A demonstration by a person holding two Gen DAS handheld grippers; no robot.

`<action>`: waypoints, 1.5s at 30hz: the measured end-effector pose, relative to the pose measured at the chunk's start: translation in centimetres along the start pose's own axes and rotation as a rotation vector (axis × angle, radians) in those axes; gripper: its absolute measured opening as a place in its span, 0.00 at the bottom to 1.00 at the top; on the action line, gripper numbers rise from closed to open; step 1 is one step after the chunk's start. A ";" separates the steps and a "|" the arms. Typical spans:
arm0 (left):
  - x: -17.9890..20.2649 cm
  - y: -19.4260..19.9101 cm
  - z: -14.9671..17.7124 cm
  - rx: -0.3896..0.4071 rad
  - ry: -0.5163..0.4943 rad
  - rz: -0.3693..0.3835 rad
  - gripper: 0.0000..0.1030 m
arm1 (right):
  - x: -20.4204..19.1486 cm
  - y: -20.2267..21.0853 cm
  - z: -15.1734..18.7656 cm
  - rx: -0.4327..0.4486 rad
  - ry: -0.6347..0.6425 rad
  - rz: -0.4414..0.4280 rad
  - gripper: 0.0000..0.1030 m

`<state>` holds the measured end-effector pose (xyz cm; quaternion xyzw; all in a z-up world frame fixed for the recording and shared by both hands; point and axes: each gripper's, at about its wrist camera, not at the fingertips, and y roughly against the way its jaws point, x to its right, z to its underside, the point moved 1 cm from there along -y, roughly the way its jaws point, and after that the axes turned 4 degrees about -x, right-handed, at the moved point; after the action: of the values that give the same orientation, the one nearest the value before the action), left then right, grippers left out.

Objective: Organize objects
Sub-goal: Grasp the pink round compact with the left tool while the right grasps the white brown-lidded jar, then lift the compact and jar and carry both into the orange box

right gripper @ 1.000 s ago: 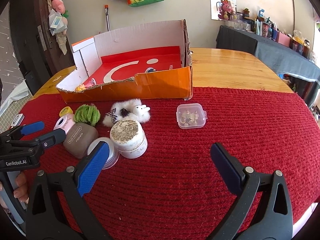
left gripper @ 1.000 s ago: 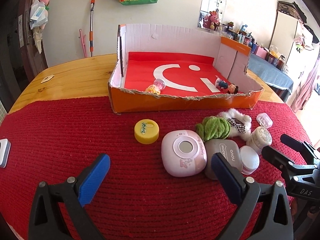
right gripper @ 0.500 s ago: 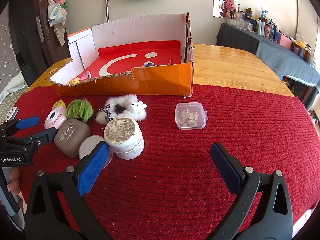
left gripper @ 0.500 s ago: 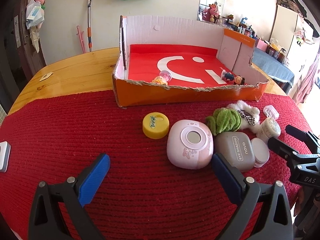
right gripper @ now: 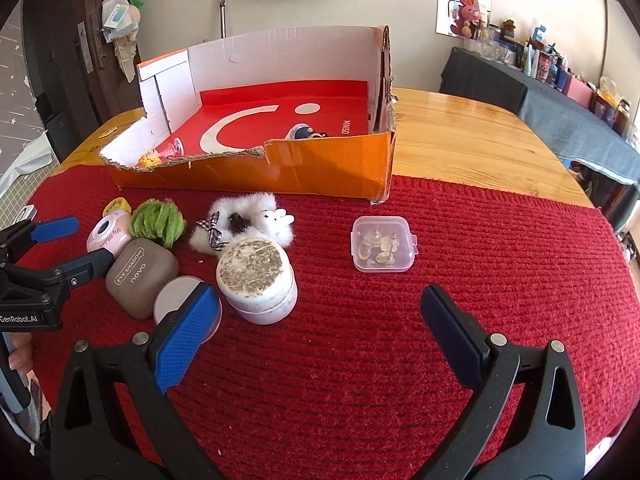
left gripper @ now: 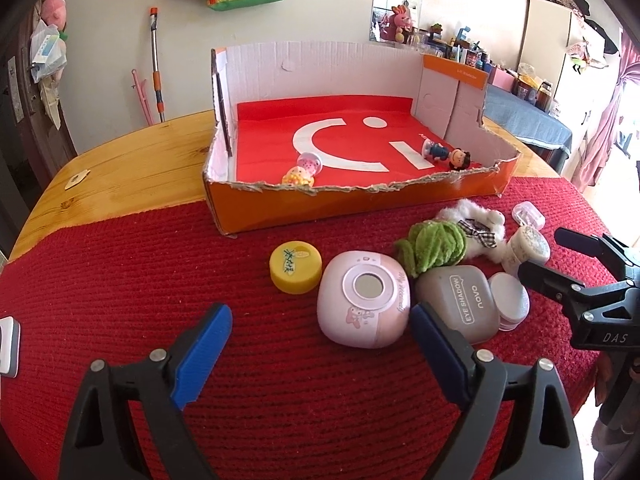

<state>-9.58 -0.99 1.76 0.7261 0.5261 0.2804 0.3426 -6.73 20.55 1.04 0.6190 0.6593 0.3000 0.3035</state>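
In our left-wrist view the left gripper [left gripper: 320,332] has narrowed since a second ago; its jaws are closing, nothing pressed between them, and the pink case [left gripper: 363,299] now sits at about one o'clock from their gap, nearer than before. The box [left gripper: 352,200] at twelve o'clock looks closer too. The yellow lid [left gripper: 295,266], the brown case [left gripper: 464,302] and the green toy [left gripper: 434,245] lie unmoved on the red mat [left gripper: 120,280]. Our right gripper [right gripper: 320,308] stays wide apart, empty, the white jar [right gripper: 258,280] at eleven o'clock.
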 end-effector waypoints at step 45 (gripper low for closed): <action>1.1 0.2 0.1 0.046 -0.022 0.110 0.48 | -1.6 0.0 0.4 0.046 0.062 -0.092 0.35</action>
<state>-9.07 0.03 1.88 0.7646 0.4880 0.2787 0.3156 -6.33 18.97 0.85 0.5850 0.7031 0.2896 0.2820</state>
